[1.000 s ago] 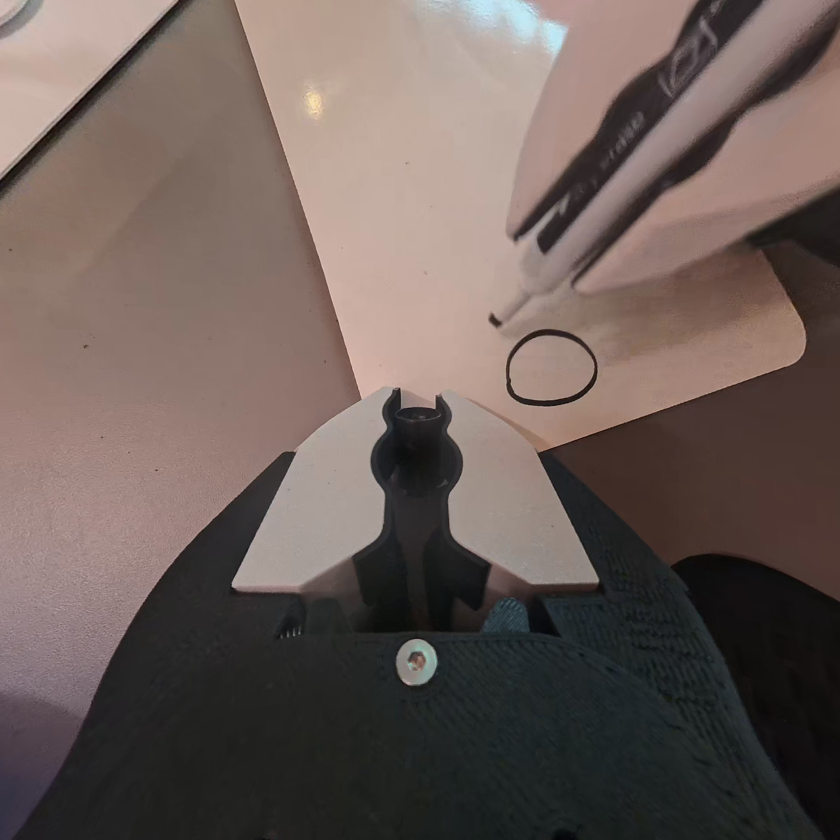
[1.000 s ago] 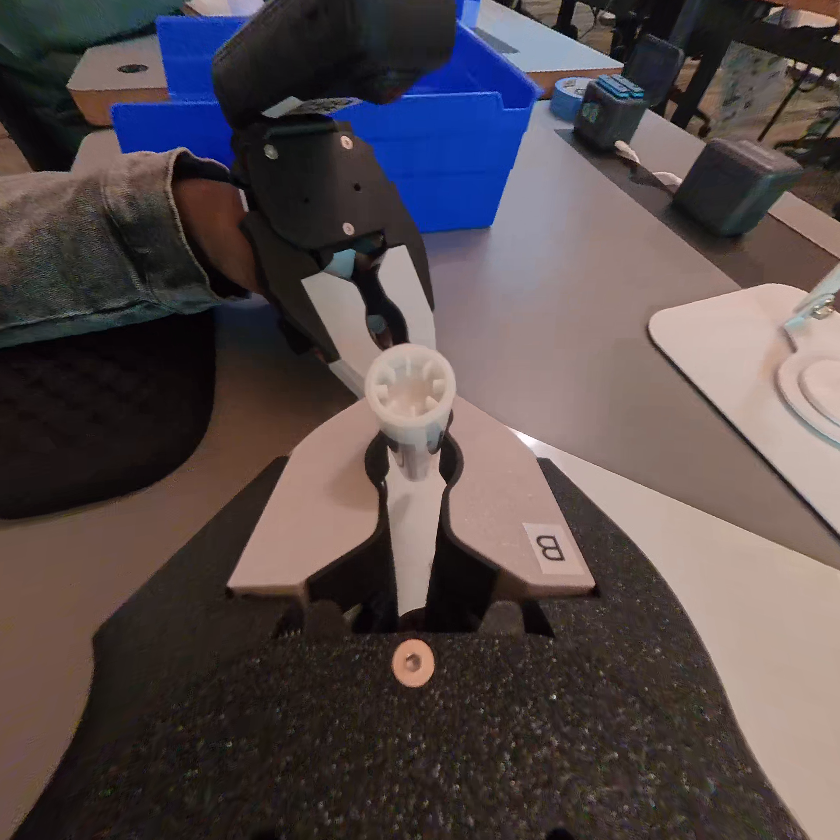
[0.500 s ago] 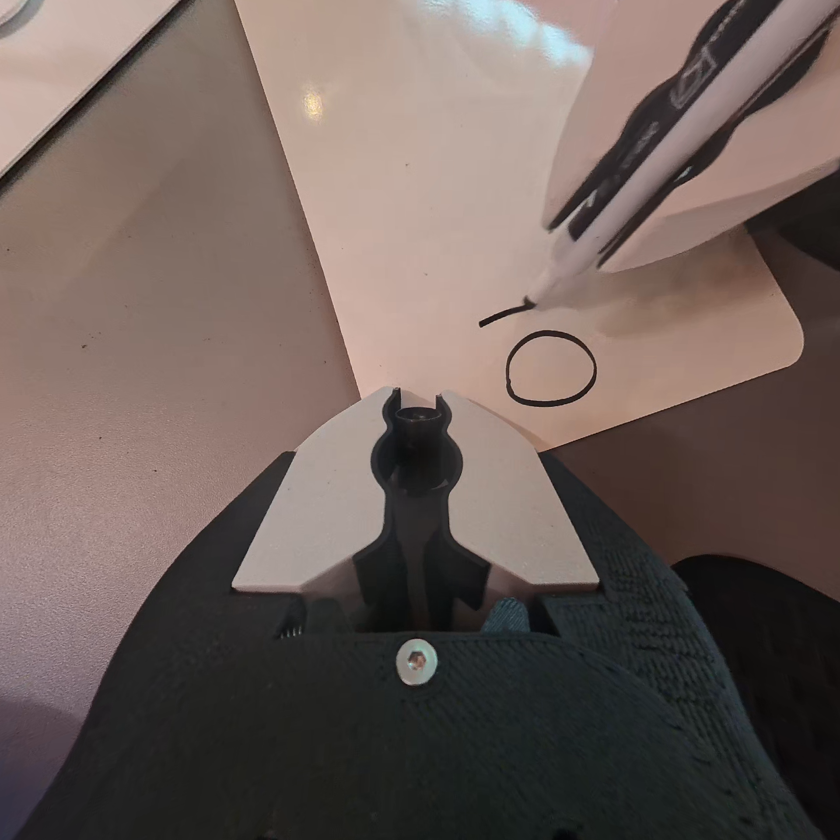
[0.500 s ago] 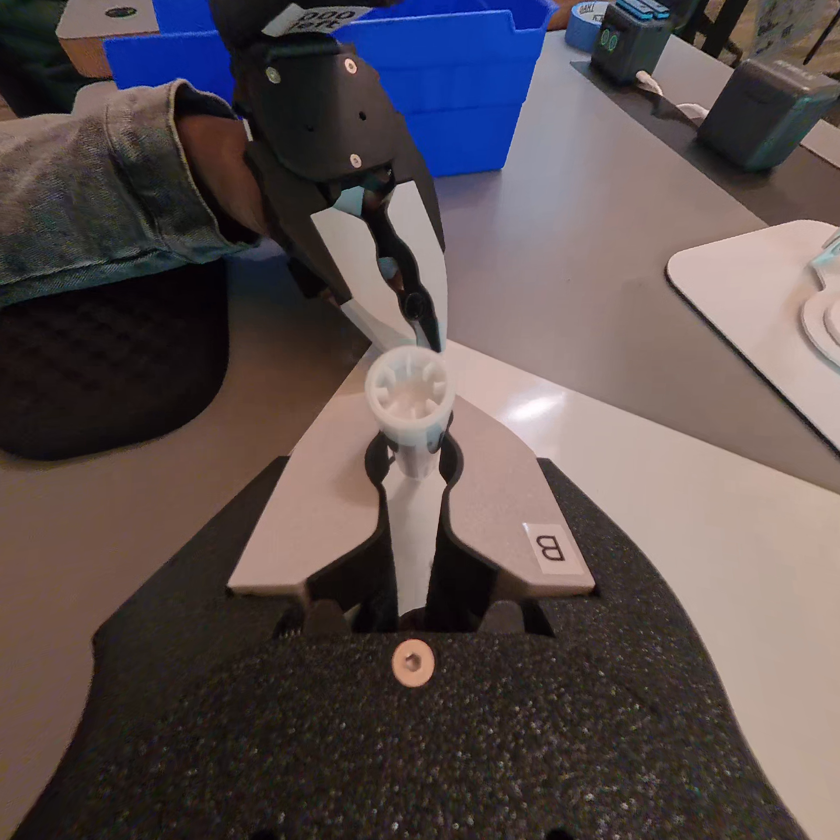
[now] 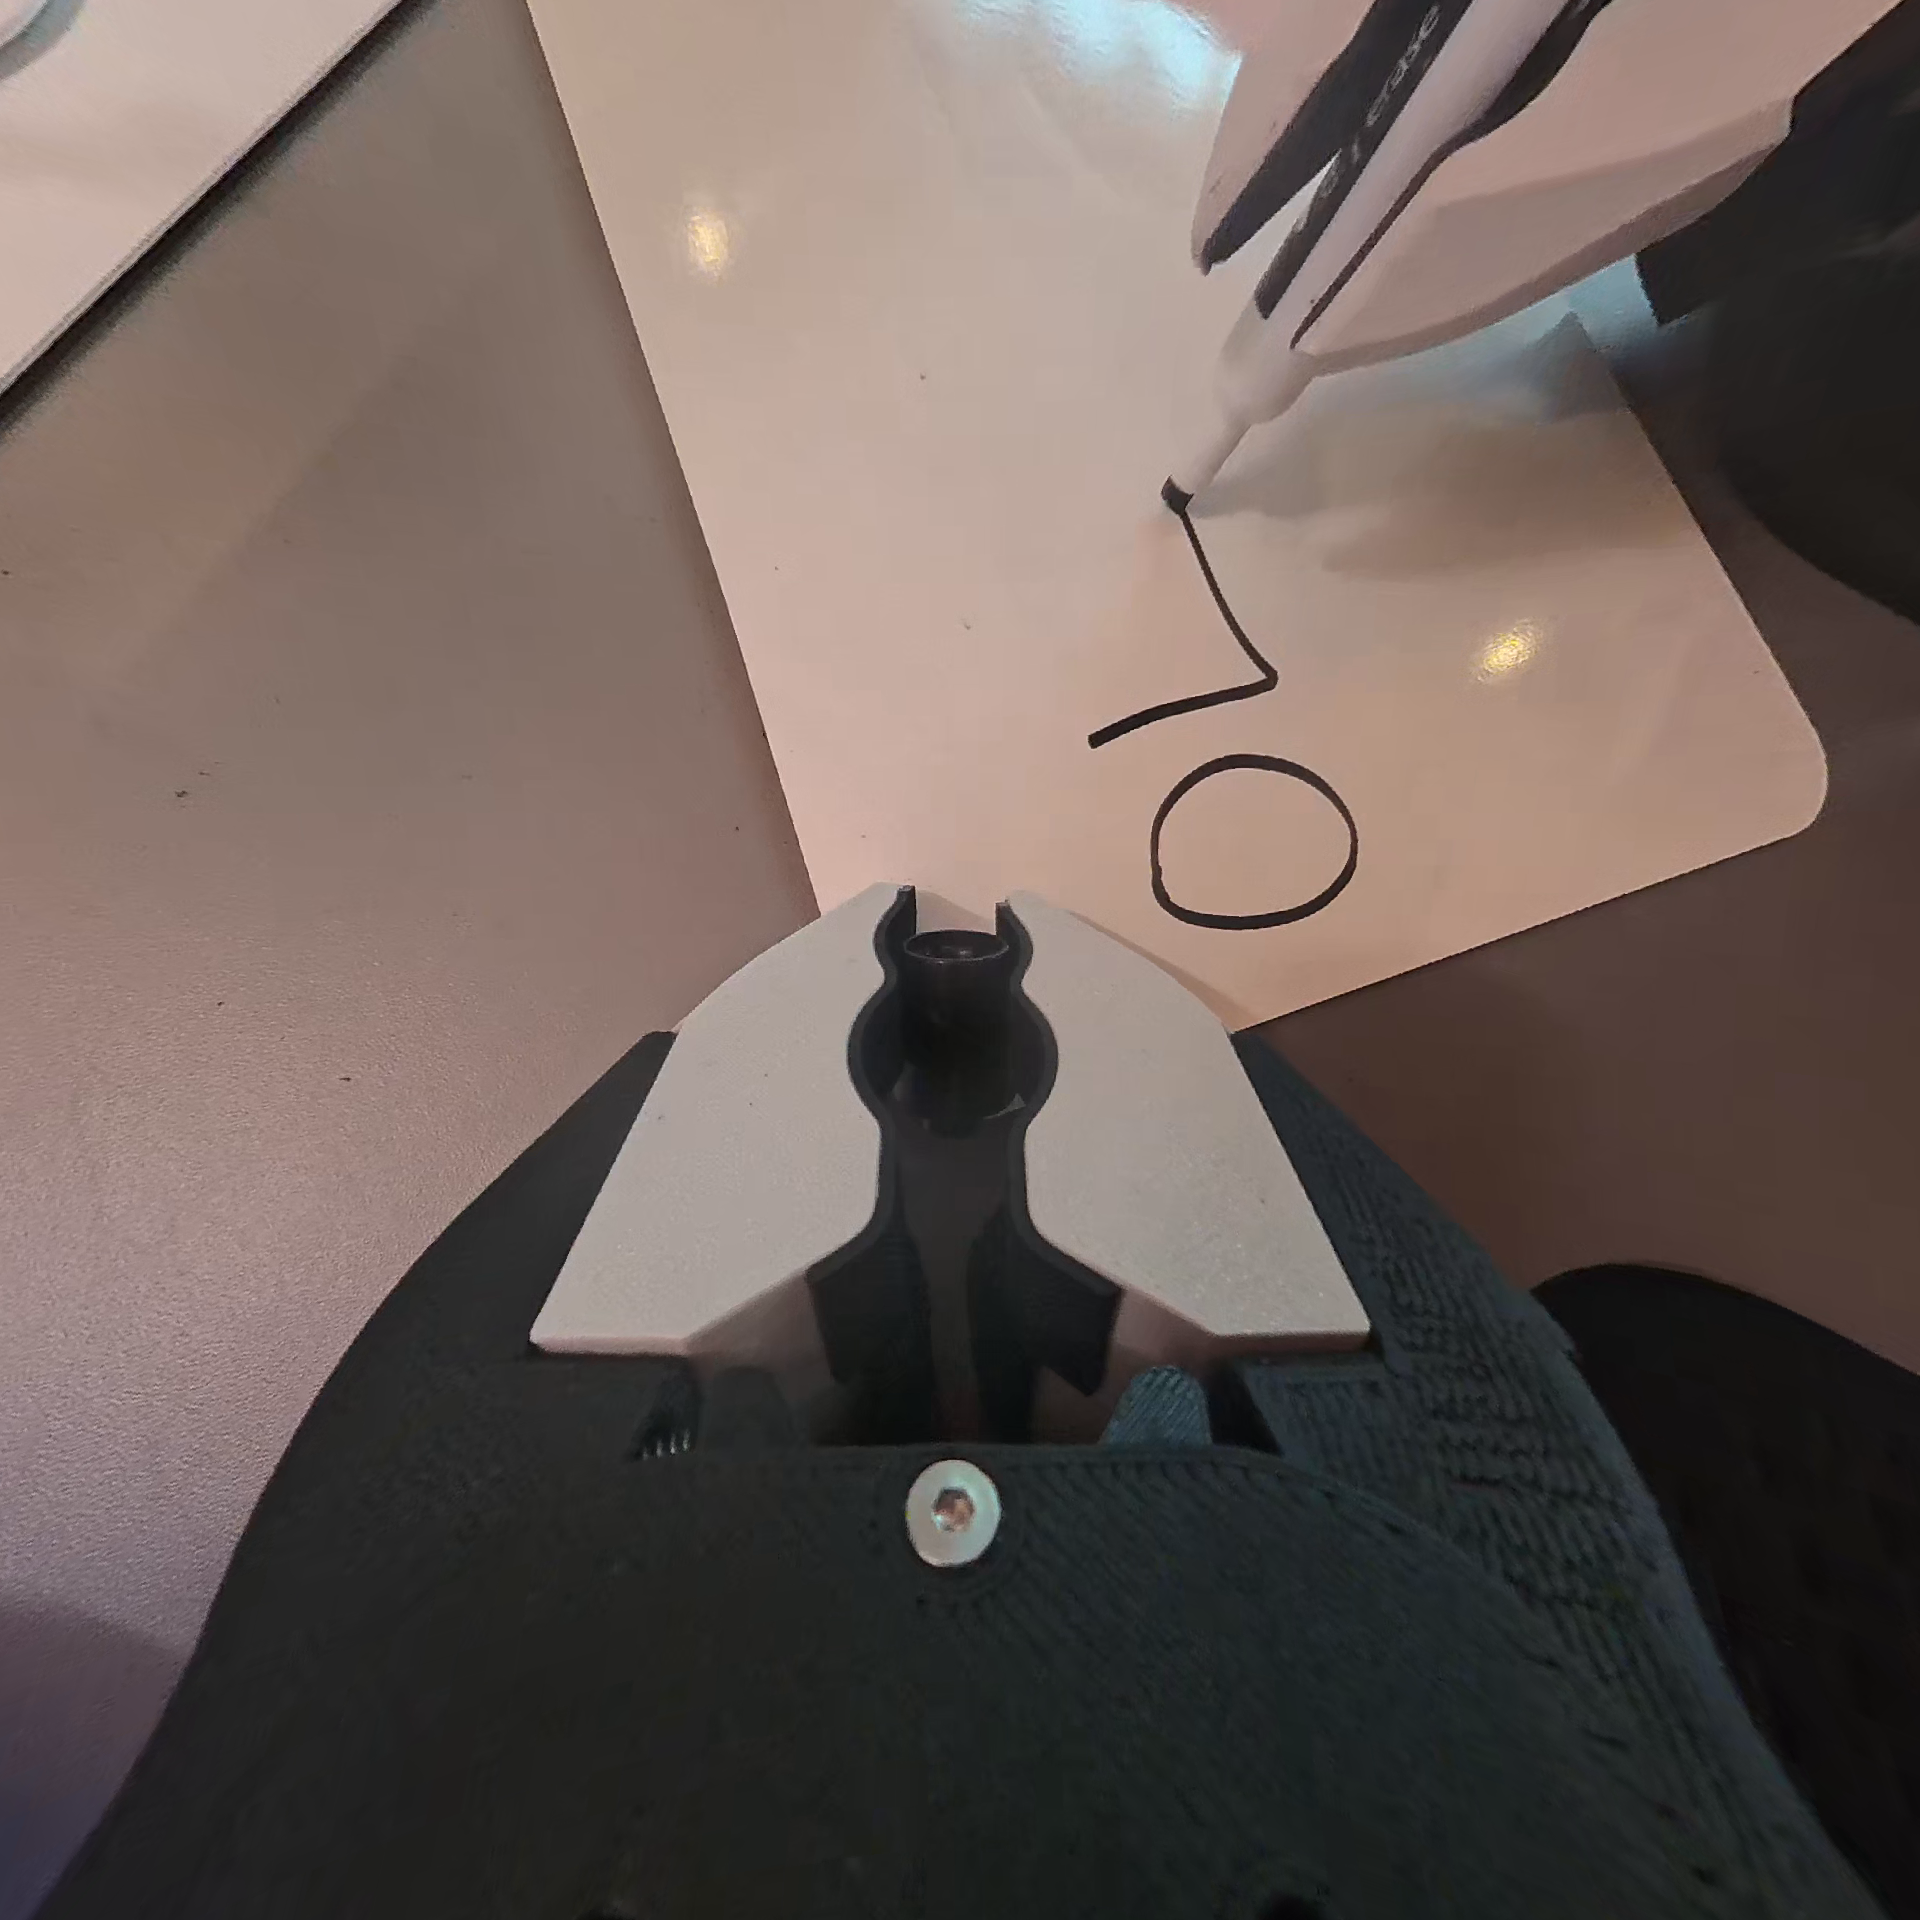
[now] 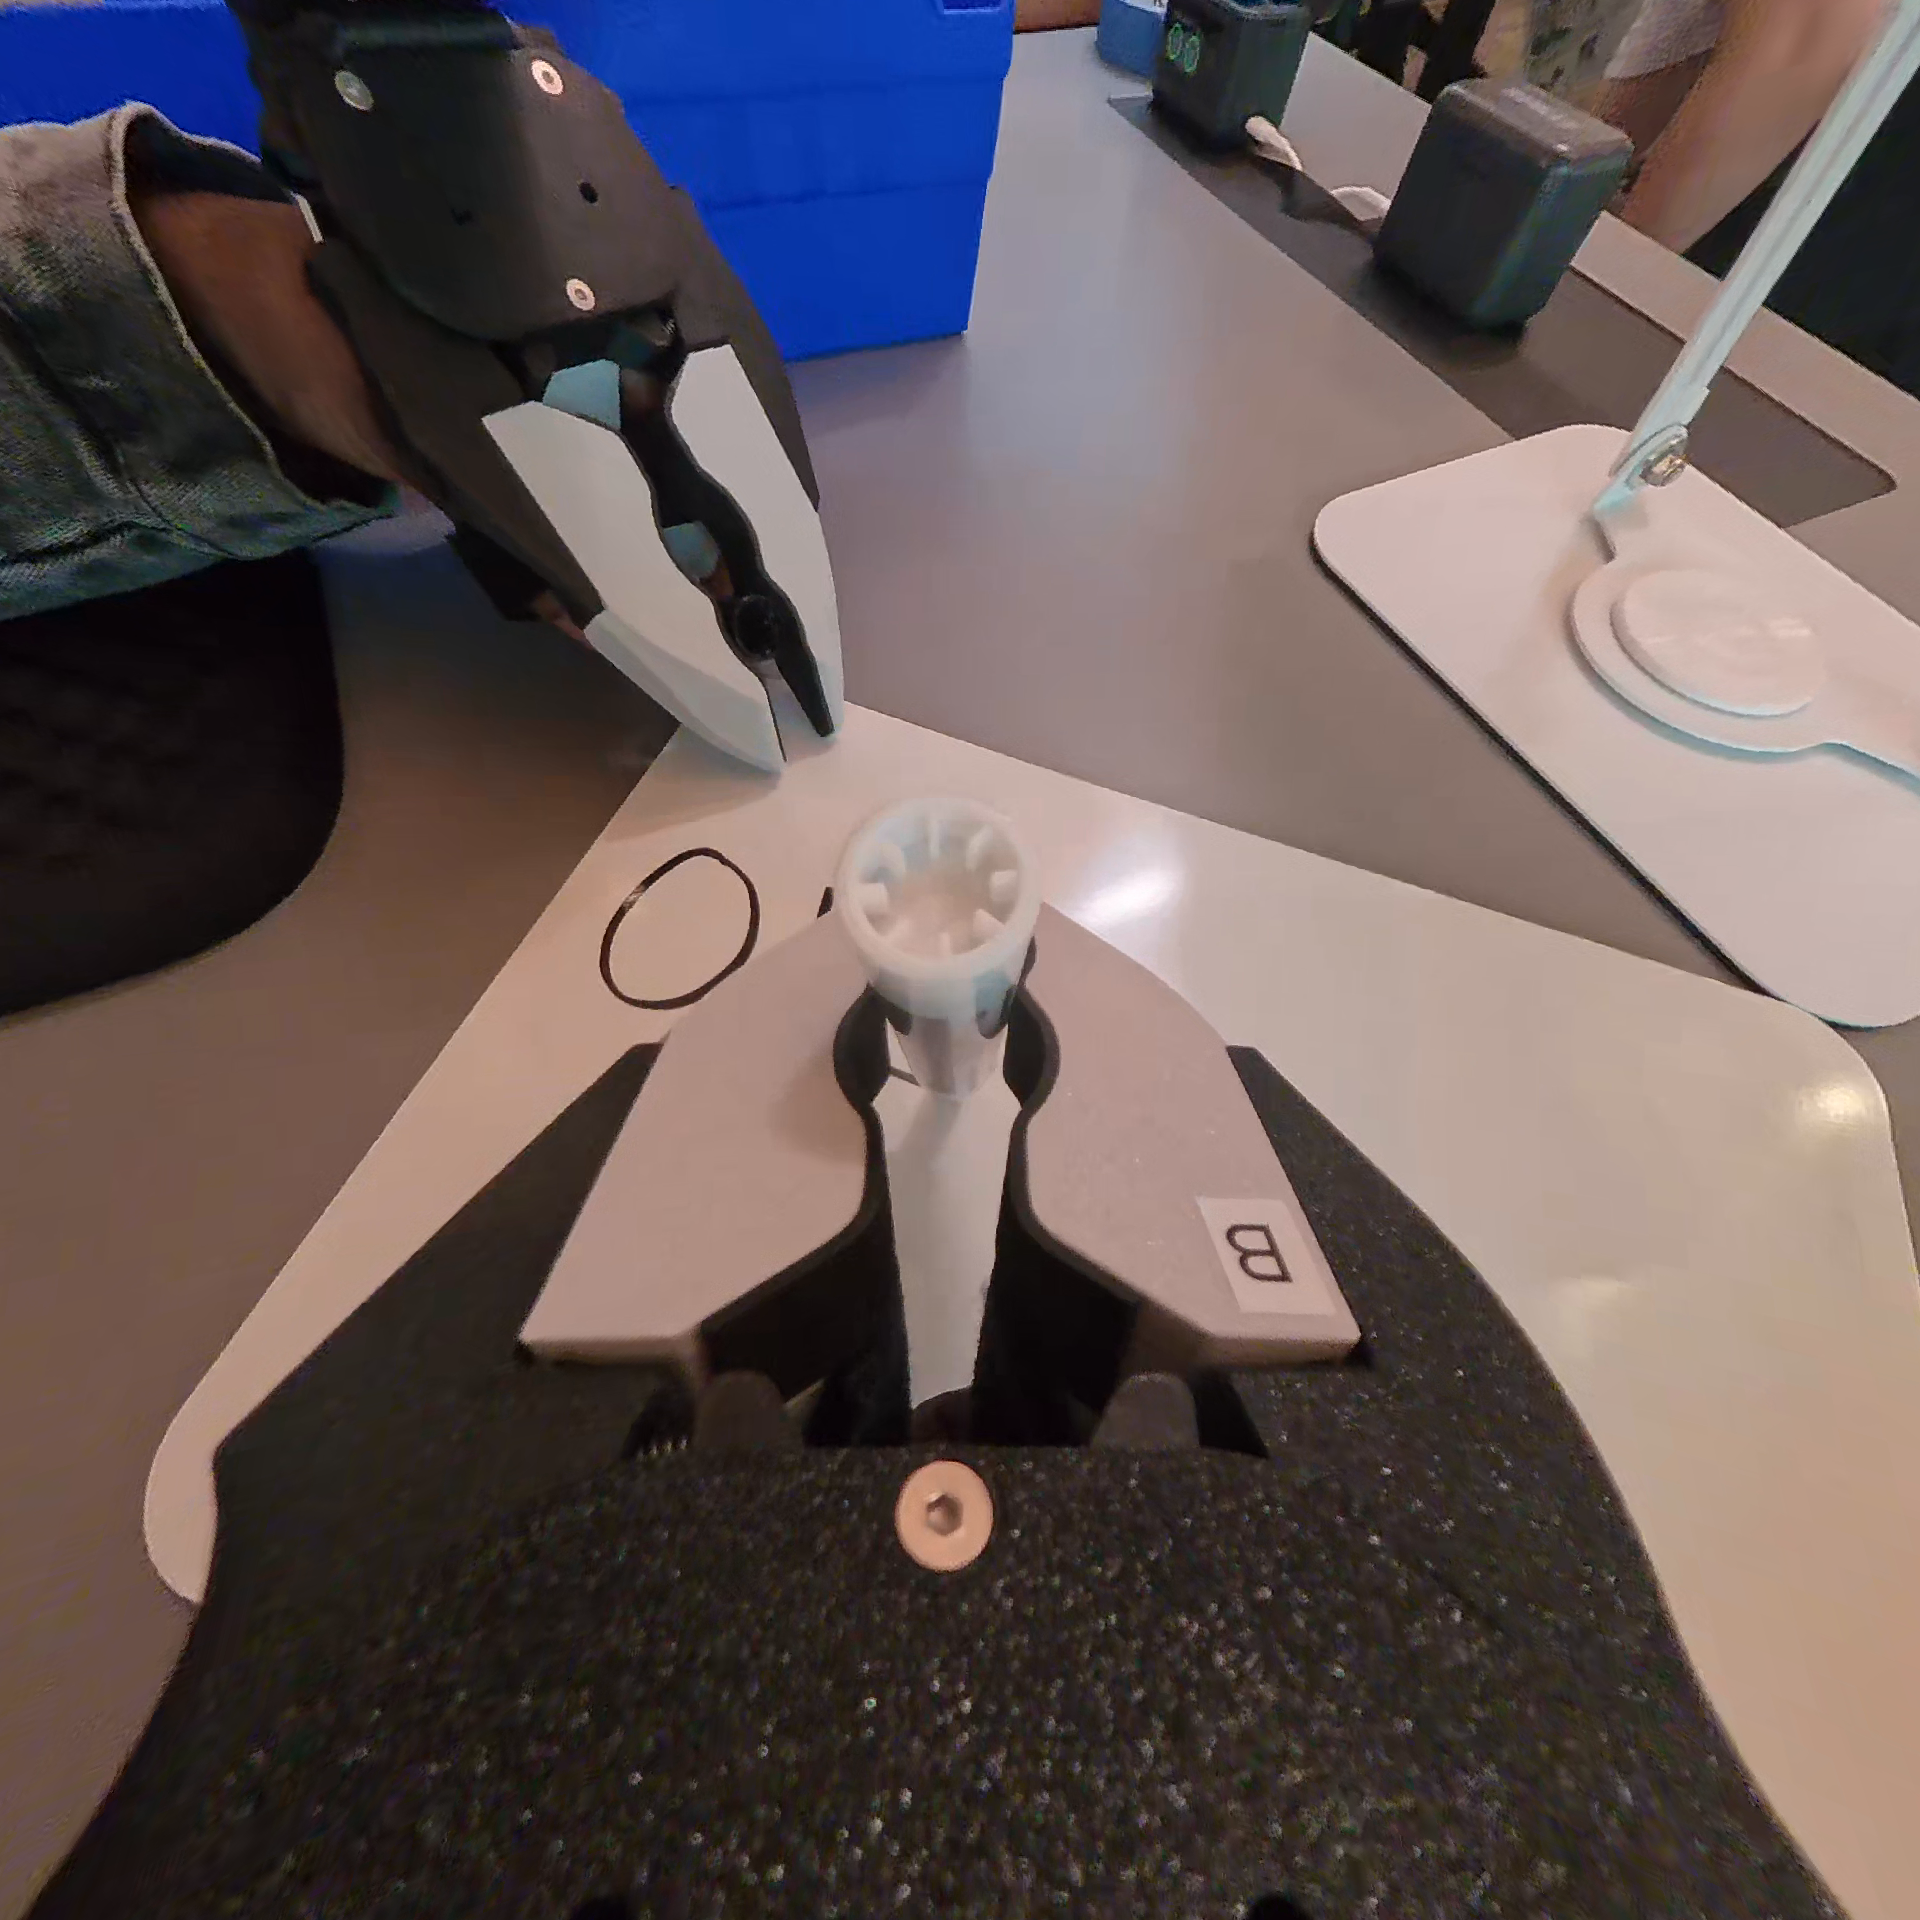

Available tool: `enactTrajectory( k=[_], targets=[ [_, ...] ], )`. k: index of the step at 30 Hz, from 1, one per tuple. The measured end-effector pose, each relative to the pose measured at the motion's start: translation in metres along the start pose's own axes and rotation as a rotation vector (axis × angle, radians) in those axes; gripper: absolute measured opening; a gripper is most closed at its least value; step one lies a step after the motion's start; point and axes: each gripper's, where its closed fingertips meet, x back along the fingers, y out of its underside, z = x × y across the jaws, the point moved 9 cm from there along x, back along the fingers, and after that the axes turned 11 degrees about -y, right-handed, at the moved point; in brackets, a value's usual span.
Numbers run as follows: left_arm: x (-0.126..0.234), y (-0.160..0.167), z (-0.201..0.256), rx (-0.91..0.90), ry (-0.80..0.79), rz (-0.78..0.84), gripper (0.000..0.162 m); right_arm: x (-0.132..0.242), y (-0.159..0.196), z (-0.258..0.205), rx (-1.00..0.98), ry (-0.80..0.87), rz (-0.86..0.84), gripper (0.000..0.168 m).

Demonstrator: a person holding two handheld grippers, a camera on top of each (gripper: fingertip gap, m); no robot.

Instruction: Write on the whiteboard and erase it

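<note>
A white whiteboard [image 5: 935,364] lies on the grey table, also in the right wrist view [image 6: 1403,1091]. A black circle [image 5: 1252,842] is drawn near its corner, with an angled black stroke [image 5: 1216,634] beside it. My right gripper [image 6: 935,935] is shut on a white marker [image 6: 935,925]. In the left wrist view the marker [image 5: 1257,364] is tilted with its black tip on the board at the stroke's end. My left gripper [image 5: 956,904] is shut on a black marker cap [image 5: 954,966], tips at the board's edge. It shows in the right wrist view [image 6: 795,727] too.
A blue bin [image 6: 831,156] stands behind the left hand and sleeve [image 6: 125,395]. A white lamp base [image 6: 1662,727] sits to the right, dark grey boxes [image 6: 1496,208] beyond it. A black pad [image 6: 125,810] lies at the left. The left gripper's tips are roughly 10 cm from the right gripper's.
The marker tip has drawn a short stroke beside the circle, then turned and drawn a longer line away from it. The right gripper moved along with it. The left gripper stayed still.
</note>
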Motion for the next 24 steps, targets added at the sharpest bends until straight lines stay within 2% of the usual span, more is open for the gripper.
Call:
enactTrajectory(
  k=[11, 24],
  targets=[
    [0.0, 0.0, 0.001, -0.001, 0.007, 0.001, 0.016, -0.032, -0.018, 0.016, 0.032, -0.026, 0.019, 0.019],
    [0.0, 0.0, 0.001, 0.002, 0.012, 0.001, 0.016, -0.044, -0.024, -0.015, 0.036, -0.113, 0.059, 0.019]
  ],
)
